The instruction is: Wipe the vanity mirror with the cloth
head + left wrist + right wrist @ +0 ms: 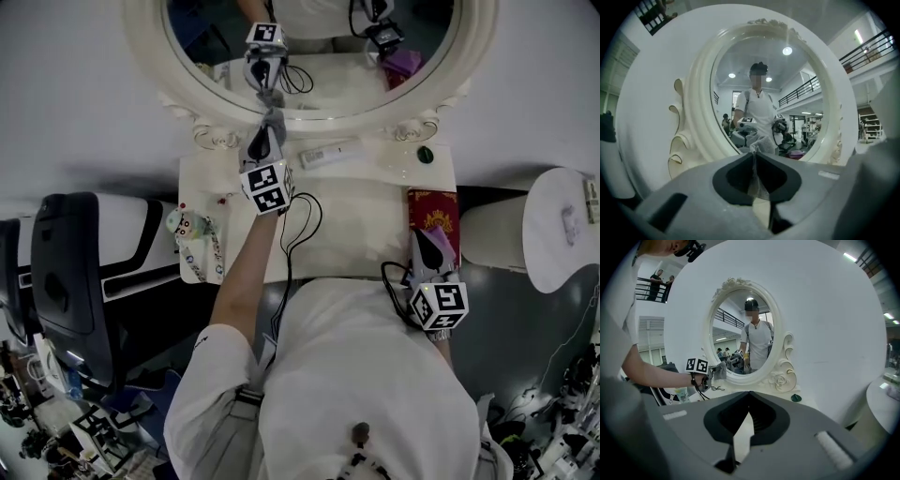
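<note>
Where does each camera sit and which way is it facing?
Head view: on the person's head, looking steeply down at the table; shows torso, arms, left gripper and right gripper.
Left gripper view: on the left gripper, facing the mirror close up; jaws shut on the cloth.
Right gripper view: on the right gripper, farther back, facing the mirror; shows the left arm.
Shared: all three show mirror and cloth.

Lab hall, mezzanine railing, ceiling light, floor gear
</note>
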The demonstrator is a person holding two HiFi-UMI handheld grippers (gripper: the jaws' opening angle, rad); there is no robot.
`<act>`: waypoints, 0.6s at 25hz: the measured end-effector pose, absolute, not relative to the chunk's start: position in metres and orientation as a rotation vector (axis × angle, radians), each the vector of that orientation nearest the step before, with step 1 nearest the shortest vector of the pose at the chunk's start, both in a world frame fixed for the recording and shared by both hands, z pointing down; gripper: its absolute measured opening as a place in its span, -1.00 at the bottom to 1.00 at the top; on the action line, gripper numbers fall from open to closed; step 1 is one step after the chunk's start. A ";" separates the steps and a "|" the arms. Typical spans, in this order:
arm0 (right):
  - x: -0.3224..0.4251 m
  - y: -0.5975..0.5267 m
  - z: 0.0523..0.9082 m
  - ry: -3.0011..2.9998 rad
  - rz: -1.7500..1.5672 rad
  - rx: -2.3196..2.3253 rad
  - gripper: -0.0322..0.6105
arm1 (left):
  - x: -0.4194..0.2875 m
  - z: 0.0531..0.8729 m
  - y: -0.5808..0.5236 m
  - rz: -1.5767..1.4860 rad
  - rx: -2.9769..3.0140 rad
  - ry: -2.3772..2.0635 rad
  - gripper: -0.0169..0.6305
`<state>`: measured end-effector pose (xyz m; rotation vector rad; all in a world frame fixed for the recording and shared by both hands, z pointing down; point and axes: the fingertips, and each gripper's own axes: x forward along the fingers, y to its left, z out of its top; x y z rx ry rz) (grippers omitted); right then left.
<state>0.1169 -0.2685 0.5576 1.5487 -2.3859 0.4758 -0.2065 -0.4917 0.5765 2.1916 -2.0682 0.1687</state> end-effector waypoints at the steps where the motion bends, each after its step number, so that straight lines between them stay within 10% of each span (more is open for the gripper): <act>1: 0.112 -0.270 0.557 -2.399 0.475 1.539 -0.88 | -0.205 0.573 -0.480 0.131 2.213 -2.043 -0.87; 15: -0.004 -0.272 0.553 -2.605 0.410 1.203 -0.88 | -0.254 0.527 -0.303 -0.072 2.211 -2.038 -0.87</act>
